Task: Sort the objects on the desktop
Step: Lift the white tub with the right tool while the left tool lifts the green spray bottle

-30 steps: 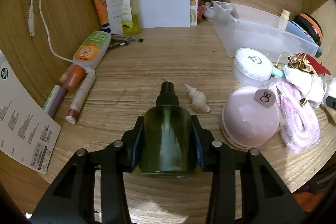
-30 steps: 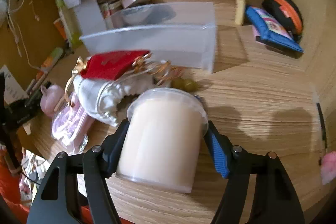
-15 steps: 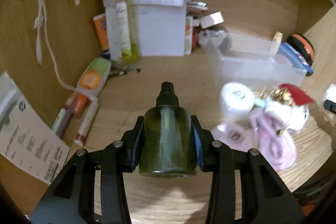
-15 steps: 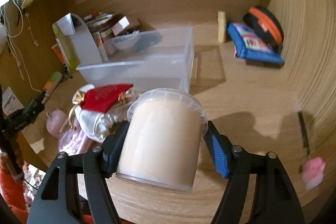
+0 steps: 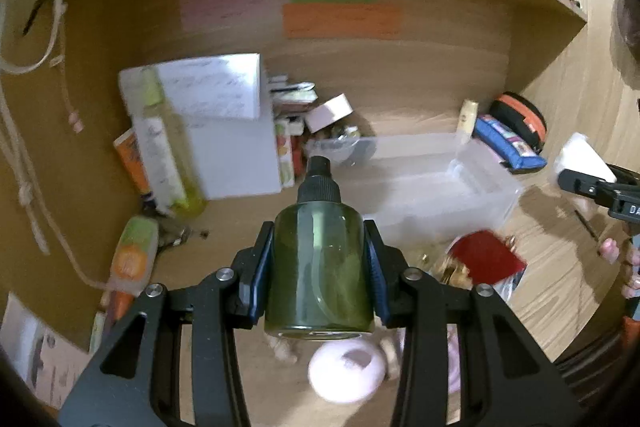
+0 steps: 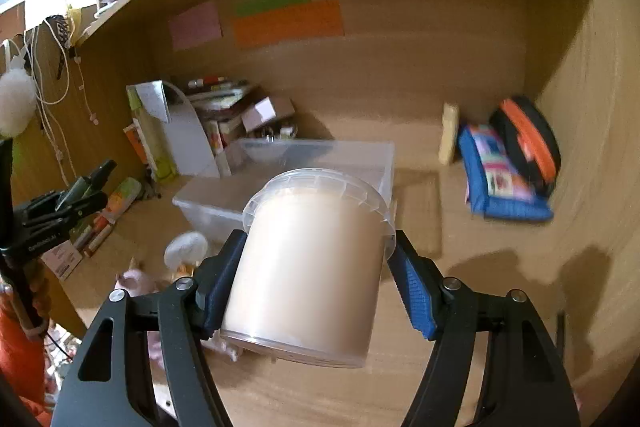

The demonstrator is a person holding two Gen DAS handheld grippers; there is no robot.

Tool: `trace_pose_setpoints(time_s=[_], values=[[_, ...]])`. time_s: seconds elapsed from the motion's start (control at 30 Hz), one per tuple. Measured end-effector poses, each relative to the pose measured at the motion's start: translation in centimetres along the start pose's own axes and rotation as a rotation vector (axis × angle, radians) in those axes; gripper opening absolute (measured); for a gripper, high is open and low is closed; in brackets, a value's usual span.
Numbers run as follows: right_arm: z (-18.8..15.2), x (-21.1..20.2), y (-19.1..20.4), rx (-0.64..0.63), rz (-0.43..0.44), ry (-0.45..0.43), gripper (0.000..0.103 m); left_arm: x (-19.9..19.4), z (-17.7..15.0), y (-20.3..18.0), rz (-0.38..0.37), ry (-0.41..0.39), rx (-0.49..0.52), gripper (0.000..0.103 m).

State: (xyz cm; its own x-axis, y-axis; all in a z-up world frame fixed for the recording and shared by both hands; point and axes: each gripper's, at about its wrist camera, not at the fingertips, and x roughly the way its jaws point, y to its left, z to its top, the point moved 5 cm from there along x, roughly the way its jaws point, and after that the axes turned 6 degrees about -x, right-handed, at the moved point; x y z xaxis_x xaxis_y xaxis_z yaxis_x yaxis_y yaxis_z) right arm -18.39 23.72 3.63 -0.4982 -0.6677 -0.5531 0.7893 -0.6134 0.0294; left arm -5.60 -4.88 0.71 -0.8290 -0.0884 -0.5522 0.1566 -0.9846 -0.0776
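My left gripper (image 5: 319, 269) is shut on a dark green bottle (image 5: 318, 267) with a black cap, held above the wooden desk. My right gripper (image 6: 316, 271) is shut on a cream-filled clear tub (image 6: 310, 263), also lifted off the desk. A clear plastic bin (image 5: 424, 183) (image 6: 288, 163) stands open ahead of both grippers. The right gripper (image 5: 600, 187) shows at the right edge of the left wrist view, and the left gripper (image 6: 68, 199) shows at the left edge of the right wrist view.
A pink round case (image 5: 346, 367), a red pouch (image 5: 486, 259) and pink cord lie below the bottle. Tubes (image 5: 132, 259) and a white file box (image 5: 224, 123) stand at the left. A blue pouch (image 6: 500, 183) and an orange-black case (image 6: 528, 143) sit in the right corner.
Both grippers have risen with their loads and tipped up, so the desk items sank in view and the back wall with its coloured notes and the shelf above came into sight.
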Motion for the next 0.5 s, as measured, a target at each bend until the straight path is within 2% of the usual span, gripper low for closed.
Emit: trace_pose_setpoints(time_s=[0.13,0.3,0.5], values=[[1.9,0.8,-0.4,-0.001,0.038,-0.015,0.067,1.6,2.0,-0.6,-0.072,0.044,-0.025,0.041],[4.0,2.3,-1.0,-0.014,0.042,-0.015,0.067,3.5,4.4,-1.0,-0.125,0.08,-0.049,0.041],[5.7,4.8,-1.3,-0.047,0.052,0.013,0.067,6.4,6.5,-1.3,-0.147,0.122,-0.075,0.041]])
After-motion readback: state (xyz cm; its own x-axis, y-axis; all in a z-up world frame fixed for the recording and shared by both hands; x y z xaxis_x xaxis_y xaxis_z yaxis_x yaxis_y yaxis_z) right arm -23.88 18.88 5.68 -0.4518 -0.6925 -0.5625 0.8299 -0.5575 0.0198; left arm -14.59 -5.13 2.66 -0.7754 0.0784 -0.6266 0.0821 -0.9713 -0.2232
